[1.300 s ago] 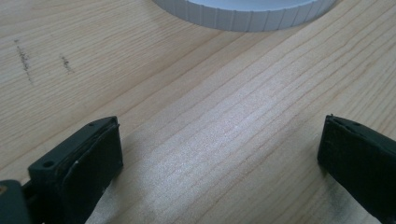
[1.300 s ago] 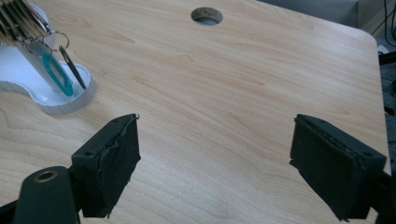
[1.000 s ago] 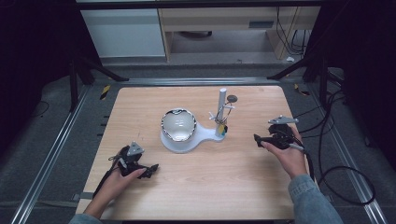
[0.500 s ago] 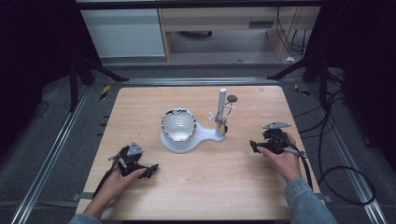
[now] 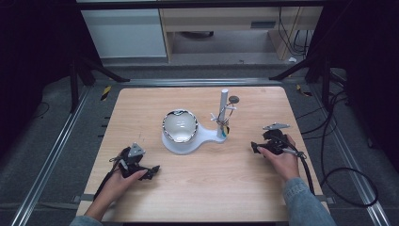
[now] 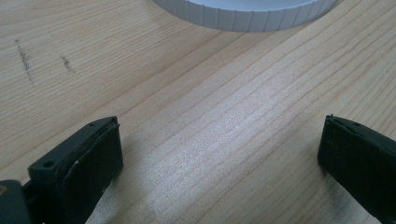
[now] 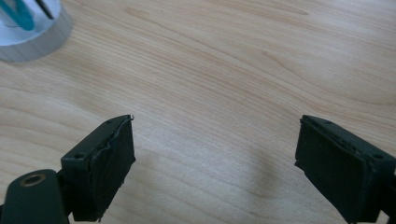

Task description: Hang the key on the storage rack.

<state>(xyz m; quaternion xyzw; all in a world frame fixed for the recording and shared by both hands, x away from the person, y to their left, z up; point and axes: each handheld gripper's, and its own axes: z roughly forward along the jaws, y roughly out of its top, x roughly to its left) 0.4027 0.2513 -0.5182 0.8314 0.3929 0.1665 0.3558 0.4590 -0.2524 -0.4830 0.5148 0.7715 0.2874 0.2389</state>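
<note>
A wooden tabletop [image 5: 141,113] was seen from above, with a person's forearms coming in from the bottom edge. At its middle stood a white stand [image 5: 197,139]: a round base carrying a shiny bowl-shaped mirror [image 5: 179,125], joined by a neck to a smaller foot from which a thin white post [image 5: 224,108] rose upright, with small trinkets hanging on it.

The left gripper [image 5: 153,170] rested on the tabletop near the front left, its jaws spread wide with nothing between them. The right gripper [image 5: 254,147] lay at the right side, also released and empty, pointing left towards the post's foot. The stand lay between the two, its long axis running across the tabletop from mirror to post. The right gripper seemed the nearer one to the post end; the left gripper sat diagonally in front of the mirror end, a little further off.

The left gripper view looked between its own gripper [image 6: 219,154] pads at bare wood, with the ribbed white rim of the stand's base [image 6: 243,16] at the top edge, a detail too fine for the high view. The right gripper view showed its gripper [image 7: 215,158] open over wood, with the edge of the post's foot [image 7: 39,44] and something teal on it in the top left corner.
</note>
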